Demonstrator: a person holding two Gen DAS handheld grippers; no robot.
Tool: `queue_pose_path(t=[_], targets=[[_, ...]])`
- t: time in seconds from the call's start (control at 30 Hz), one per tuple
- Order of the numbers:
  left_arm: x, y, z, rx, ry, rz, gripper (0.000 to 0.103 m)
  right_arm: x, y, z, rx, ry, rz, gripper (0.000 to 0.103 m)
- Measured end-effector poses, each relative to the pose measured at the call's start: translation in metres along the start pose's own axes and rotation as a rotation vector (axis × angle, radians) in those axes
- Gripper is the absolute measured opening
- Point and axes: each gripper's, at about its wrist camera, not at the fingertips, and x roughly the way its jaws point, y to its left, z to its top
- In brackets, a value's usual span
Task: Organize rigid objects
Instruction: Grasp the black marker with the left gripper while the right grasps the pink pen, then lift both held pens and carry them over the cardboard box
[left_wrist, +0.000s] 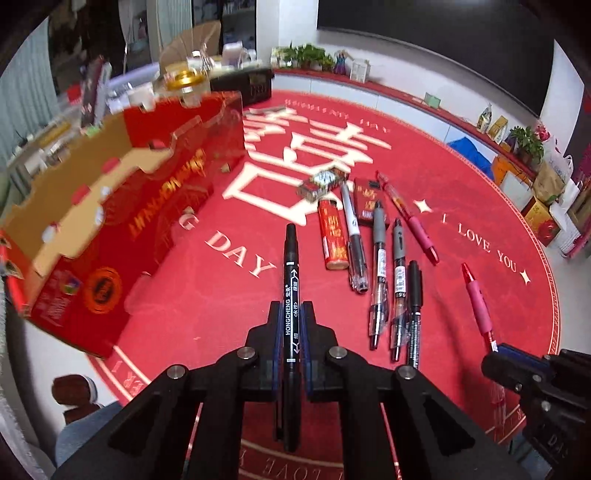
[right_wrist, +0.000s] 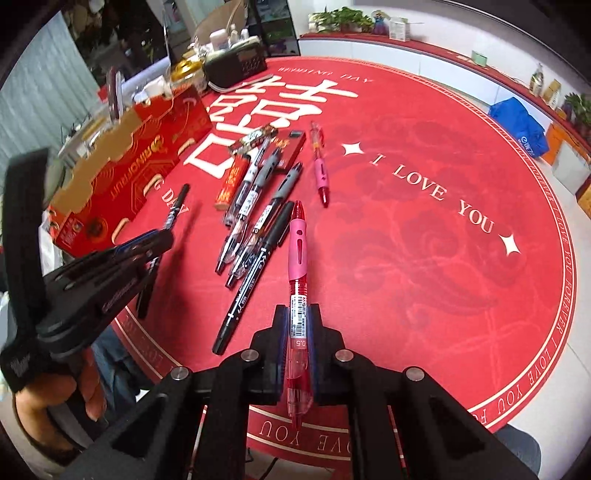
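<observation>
Left claw (left_wrist: 291, 314) clamping black marker (left_wrist: 291, 280); right claw (right_wrist: 298, 317) clamping red pen (right_wrist: 298, 258).

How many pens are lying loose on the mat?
5: a white-barrelled pen beside the lighter, two grey-grip pens, a black marker, and a pink pen at the far right. None seems hidden.

red round mat (left_wrist: 461, 295) | black radio, perhaps (right_wrist: 236, 66); blue bag (right_wrist: 517, 122); plants (left_wrist: 306, 55)
</observation>
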Motion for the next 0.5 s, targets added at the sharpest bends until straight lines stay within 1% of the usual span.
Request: queue_pose_path(t=[0.13, 0.2, 0.33, 0.43, 0.5], targets=[[-0.018, -0.003, 0.001, 0.032, -0.065, 0.023, 0.009, -0.006, 0.0, 0.001, 0.028, -0.024, 0.015, 0.011], [-0.025, -0.004, 0.003, 0.046, -0.083, 0.025, 0.009, -0.01, 0.003, 0.002, 0.027, -0.039, 0.011, 0.011], [-0.032, -0.001, 0.005, 0.053, -0.101, 0.028, 0.009, -0.018, 0.015, 0.008, -0.025, -0.088, -0.053, 0.011], [-0.036, 0.005, 0.005, 0.03, -0.101, 0.026, 0.01, -0.022, 0.02, 0.012, -0.027, -0.092, -0.025, 0.011], [-0.042, 0.01, 0.007, 0.02, -0.115, 0.032, 0.01, -0.025, 0.025, 0.016, -0.031, -0.099, -0.018, 0.011]])
